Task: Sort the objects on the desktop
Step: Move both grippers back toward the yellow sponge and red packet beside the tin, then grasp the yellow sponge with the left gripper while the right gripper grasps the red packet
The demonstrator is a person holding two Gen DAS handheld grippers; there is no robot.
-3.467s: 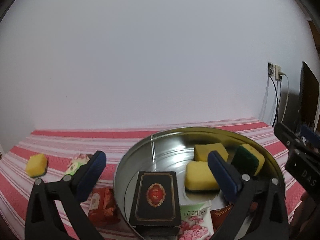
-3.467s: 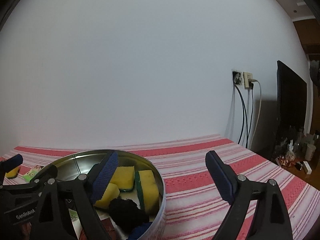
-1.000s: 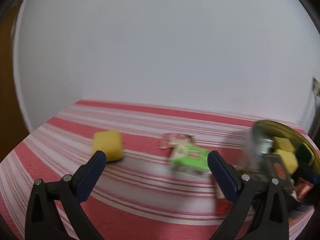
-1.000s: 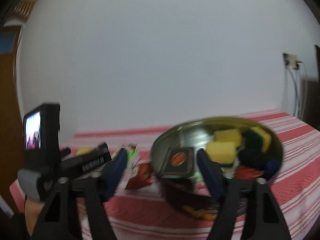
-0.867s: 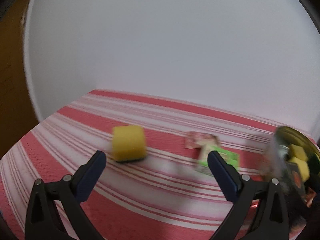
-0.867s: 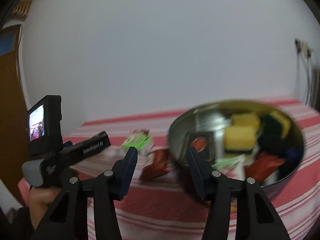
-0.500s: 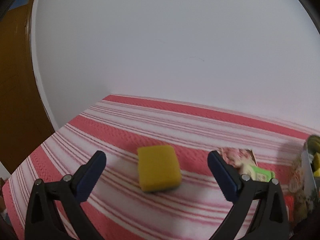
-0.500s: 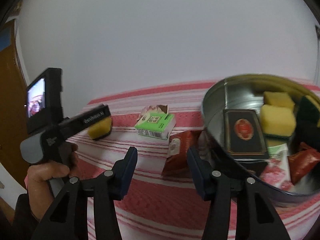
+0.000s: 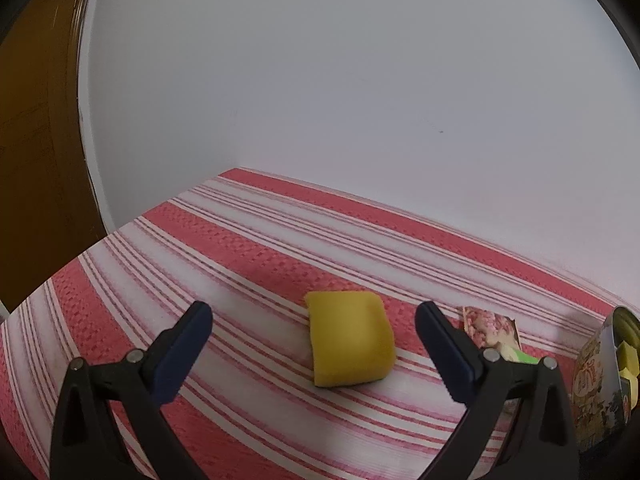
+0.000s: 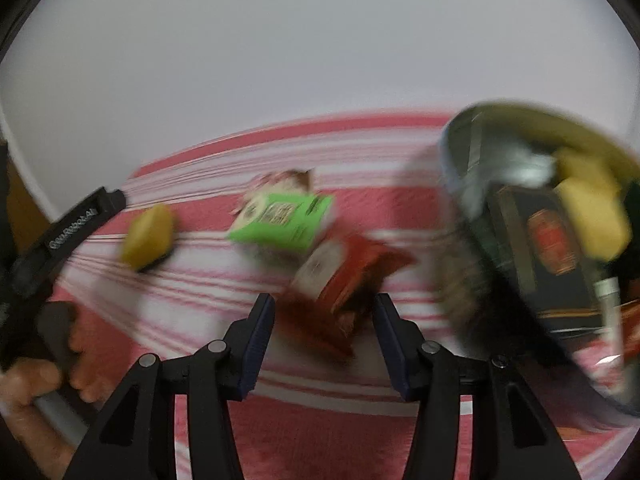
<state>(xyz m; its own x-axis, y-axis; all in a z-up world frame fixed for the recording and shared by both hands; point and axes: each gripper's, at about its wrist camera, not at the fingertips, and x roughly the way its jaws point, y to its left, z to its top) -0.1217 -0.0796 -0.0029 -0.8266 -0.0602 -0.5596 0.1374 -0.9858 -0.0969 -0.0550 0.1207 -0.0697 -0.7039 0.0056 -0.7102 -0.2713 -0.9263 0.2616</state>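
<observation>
At the far left of the left wrist view stands a brown wooden door or panel (image 9: pixel 36 128), beside a plain white wall (image 9: pixel 360 80) that runs behind the whole table. The red-and-white striped tablecloth (image 9: pixel 248 248) fills the ground ahead of the left gripper (image 9: pixel 314 344), whose blue-padded jaws stand wide apart with nothing pressed between them. Just ahead of the gap, nearer the right-hand jaw, a yellow rectangular sponge with a dark underside (image 9: pixel 350 344) lies flat on the cloth, touching neither pad. Past the right-hand jaw lies a small pink-printed packet (image 9: pixel 490 326) with a green carton partly hidden behind the finger, and at the right edge shows the wall of a round metal tin (image 9: pixel 600 364) with yellow pieces inside.

The right wrist view is blurred. At its left edge a person's hand (image 10: pixel 48 372) grips the black handle of the other gripper, which reaches toward the same sponge (image 10: pixel 148 238). The bright green rectangular carton (image 10: pixel 282 222) lies ahead and a little left of the right gripper (image 10: pixel 324 320), resting over the pink packet. Directly ahead of this gripper's gap, a crumpled red foil snack packet (image 10: pixel 340 276) lies on the cloth, its near end reaching between the fingertips; the jaws are partly open, and the pads do not seem to press it. To the right, the tin's rim (image 10: pixel 460 184) stands close beside the right-hand jaw, holding a black box with a red emblem (image 10: pixel 548 248) and yellow sponges (image 10: pixel 592 212).
</observation>
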